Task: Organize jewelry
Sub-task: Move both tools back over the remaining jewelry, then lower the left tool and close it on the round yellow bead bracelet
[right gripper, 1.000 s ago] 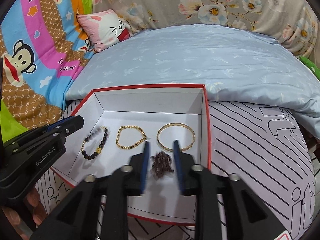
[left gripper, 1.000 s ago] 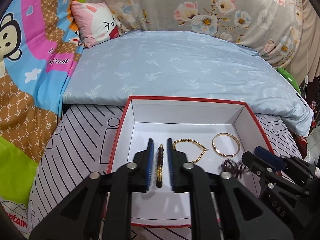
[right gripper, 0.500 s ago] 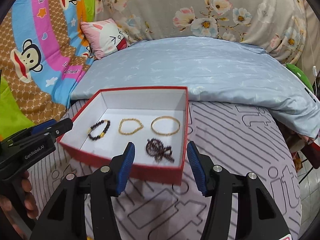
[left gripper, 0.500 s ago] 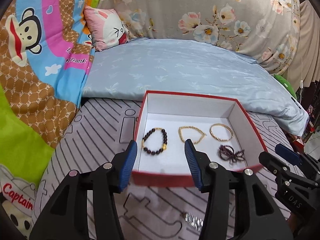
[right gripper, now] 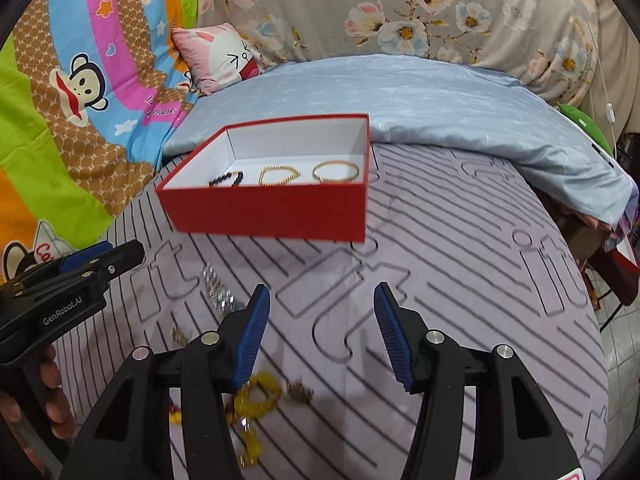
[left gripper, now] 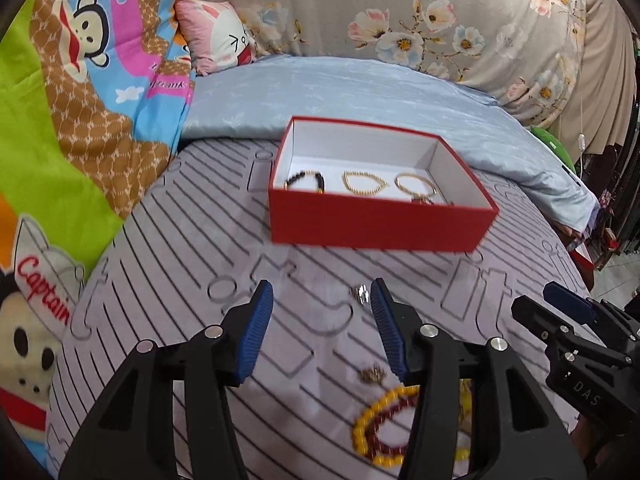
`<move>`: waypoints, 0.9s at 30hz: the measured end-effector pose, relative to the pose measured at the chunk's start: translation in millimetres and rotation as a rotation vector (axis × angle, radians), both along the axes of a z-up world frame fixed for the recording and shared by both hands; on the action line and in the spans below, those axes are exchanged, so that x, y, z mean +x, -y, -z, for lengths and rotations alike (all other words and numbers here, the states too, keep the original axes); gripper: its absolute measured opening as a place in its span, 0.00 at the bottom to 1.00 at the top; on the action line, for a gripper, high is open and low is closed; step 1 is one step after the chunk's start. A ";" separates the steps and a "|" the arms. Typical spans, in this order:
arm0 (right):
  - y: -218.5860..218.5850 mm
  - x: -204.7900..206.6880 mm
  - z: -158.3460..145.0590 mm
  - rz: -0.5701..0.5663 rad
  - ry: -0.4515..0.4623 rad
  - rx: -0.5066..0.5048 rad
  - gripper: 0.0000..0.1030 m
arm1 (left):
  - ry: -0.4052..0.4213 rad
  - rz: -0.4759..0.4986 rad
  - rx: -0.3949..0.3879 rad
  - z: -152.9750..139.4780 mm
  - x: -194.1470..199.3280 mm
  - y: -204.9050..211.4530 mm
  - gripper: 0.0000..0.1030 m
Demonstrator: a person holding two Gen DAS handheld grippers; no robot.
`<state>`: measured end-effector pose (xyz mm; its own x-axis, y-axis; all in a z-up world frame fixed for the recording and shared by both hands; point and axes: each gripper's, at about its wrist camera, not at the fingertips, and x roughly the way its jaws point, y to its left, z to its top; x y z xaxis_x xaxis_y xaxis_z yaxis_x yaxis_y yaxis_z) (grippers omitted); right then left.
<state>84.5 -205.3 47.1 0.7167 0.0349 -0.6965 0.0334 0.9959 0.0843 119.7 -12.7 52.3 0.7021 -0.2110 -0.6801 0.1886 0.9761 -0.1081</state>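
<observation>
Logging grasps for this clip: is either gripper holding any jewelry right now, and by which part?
Nothing is held. The left gripper and right gripper both stand open over the bed, nothing between their pads.

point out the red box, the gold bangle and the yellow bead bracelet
red box (left gripper: pixel 376 226), left wrist view, on its red front wall
gold bangle (right gripper: pixel 335 171), right wrist view, on its near rim
yellow bead bracelet (left gripper: pixel 362 424), left wrist view, on its left beads

Home bedroom: bed (left gripper: pixel 280 320), pillow (left gripper: pixel 216 36), quilts (left gripper: pixel 360 92)
</observation>
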 end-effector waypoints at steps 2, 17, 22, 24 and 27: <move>1.0 -11.6 4.3 0.005 -0.010 0.003 0.52 | -0.014 0.004 0.005 6.4 -10.8 0.2 0.47; 1.5 -61.8 34.6 0.026 -0.080 0.040 0.52 | -0.080 0.037 0.018 43.7 -57.3 2.9 0.45; -1.4 -67.1 39.5 0.021 -0.088 0.048 0.52 | -0.088 0.053 0.020 48.4 -60.8 6.0 0.42; -2.2 -67.2 40.8 0.019 -0.090 0.049 0.52 | -0.098 0.055 0.020 51.7 -60.2 6.8 0.38; -2.7 -67.9 43.1 0.017 -0.095 0.052 0.52 | -0.105 0.052 0.008 52.5 -58.9 6.3 0.38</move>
